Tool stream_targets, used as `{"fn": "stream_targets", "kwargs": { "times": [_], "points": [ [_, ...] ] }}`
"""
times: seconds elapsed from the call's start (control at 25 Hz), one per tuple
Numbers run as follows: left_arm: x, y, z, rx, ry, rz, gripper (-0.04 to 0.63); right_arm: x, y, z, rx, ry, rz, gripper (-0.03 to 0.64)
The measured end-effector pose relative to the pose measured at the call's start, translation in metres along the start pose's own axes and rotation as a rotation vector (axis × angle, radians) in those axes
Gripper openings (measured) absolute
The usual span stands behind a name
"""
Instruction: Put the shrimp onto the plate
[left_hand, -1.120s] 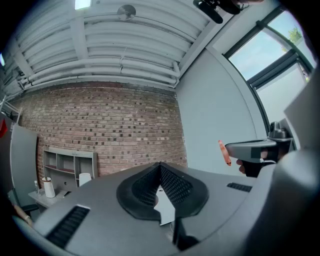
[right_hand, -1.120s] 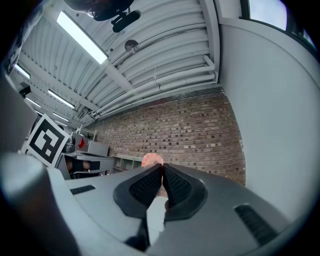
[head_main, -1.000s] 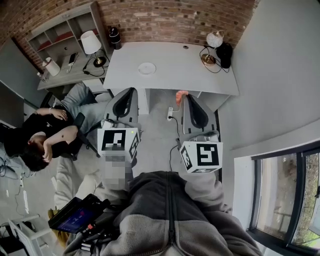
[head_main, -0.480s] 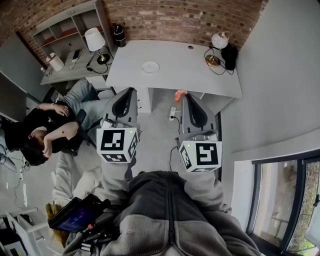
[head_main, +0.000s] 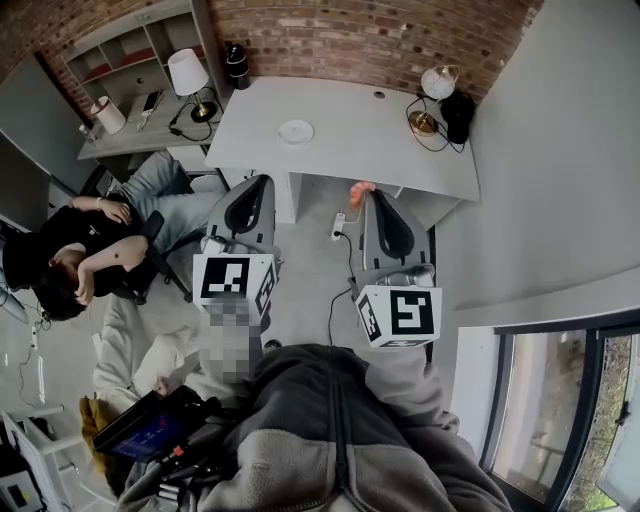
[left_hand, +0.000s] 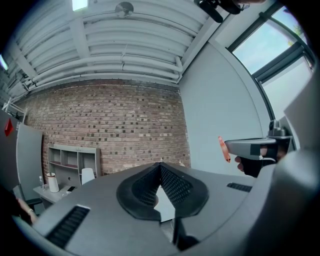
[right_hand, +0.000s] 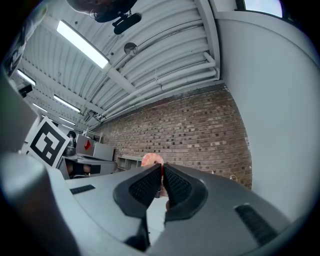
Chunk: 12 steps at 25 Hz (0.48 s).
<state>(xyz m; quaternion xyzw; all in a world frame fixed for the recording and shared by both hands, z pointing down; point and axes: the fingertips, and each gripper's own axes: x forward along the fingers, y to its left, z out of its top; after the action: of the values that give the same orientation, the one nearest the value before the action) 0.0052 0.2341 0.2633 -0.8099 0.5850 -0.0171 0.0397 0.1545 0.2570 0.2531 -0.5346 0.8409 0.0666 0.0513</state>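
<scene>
Holding a pink, curled shrimp (right_hand: 151, 160) between its closed dark jaws, the right gripper (right_hand: 162, 169) occupied the lower centre of its own view. The shrimp's body protruded above the jaw tips against a red brick wall (right_hand: 200, 130). In the head view, the shrimp (head_main: 360, 187) appeared at centre frame, at the tip of the right gripper (head_main: 367, 197) and just below the near edge of a white rectangular desk (head_main: 380, 140). A small round white plate (head_main: 296, 131) stood on that desk, up and to the left, well apart from the shrimp. At centre left, the left gripper (head_main: 262, 183) had its jaws together at the tips with nothing between them, as its own view confirmed (left_hand: 160, 166). That view also showed the shrimp (left_hand: 222, 148) at right of frame.
</scene>
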Motion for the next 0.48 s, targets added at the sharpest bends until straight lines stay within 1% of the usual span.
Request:
{"fn": "stream_targets", "kwargs": {
  "times": [0.24,0.48],
  "points": [
    [-0.002,-0.013,-0.004,0.015,0.006,-0.009,0.004,-0.009,-0.009,-0.005,0.017,-0.002,-0.004,0.012],
    [-0.009,-0.008,-0.010,0.007,0.028,0.011,0.004,-0.015,-0.005,-0.012,0.028,0.011,0.012,0.012]
  ]
}}
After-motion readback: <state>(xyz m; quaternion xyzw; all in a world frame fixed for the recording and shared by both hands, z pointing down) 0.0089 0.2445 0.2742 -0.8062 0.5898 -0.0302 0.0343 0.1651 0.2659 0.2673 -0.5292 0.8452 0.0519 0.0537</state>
